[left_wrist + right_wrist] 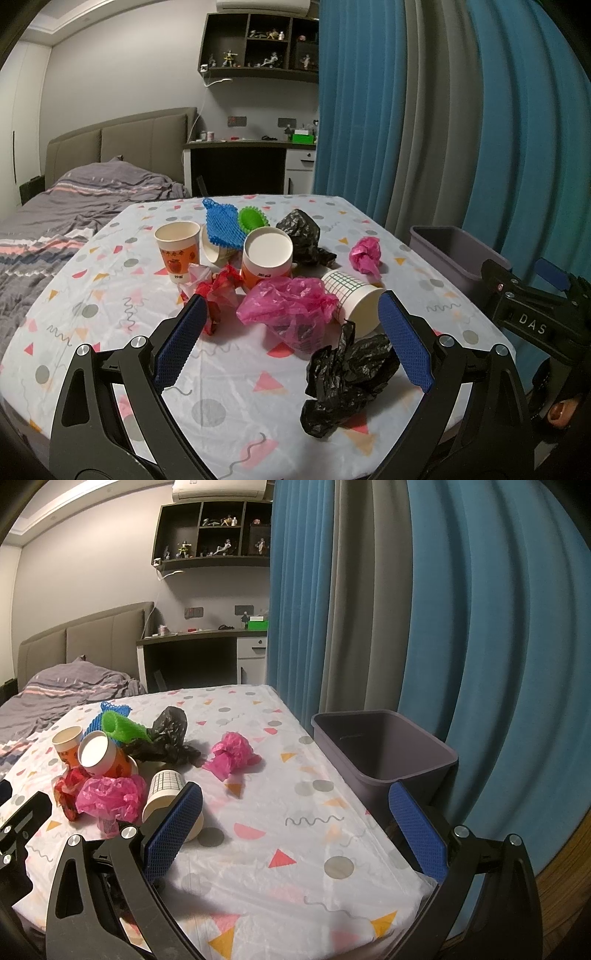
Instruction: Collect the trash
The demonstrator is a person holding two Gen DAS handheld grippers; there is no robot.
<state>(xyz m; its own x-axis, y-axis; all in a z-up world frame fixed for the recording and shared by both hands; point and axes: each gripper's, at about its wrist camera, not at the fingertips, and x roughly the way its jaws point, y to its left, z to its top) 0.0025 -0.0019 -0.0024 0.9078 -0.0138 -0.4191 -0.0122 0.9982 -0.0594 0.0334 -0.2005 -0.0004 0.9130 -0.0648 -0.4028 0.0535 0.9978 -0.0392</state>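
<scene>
Trash lies scattered on the table (110, 295). My left gripper (291, 317) is open above the near part of the table; a crumpled black bag (347, 376) and a pink bag (288, 306) lie between its fingers. A grid-patterned paper cup (354, 299) lies on its side by the right finger. Farther off are orange paper cups (177, 247), a red wrapper (221, 291), blue and green foam nets (221, 221), another black bag (303, 232) and a pink wad (365, 254). My right gripper (295, 812) is open over bare cloth, the grey bin (384, 753) beside its right finger.
The table (295, 849) has a white cloth with coloured shapes. The bin stands just off its right edge, against blue and grey curtains (480, 627). A bed (55, 210) lies to the left, a desk and wall shelf behind. The right gripper's body (532, 317) shows at the left view's right.
</scene>
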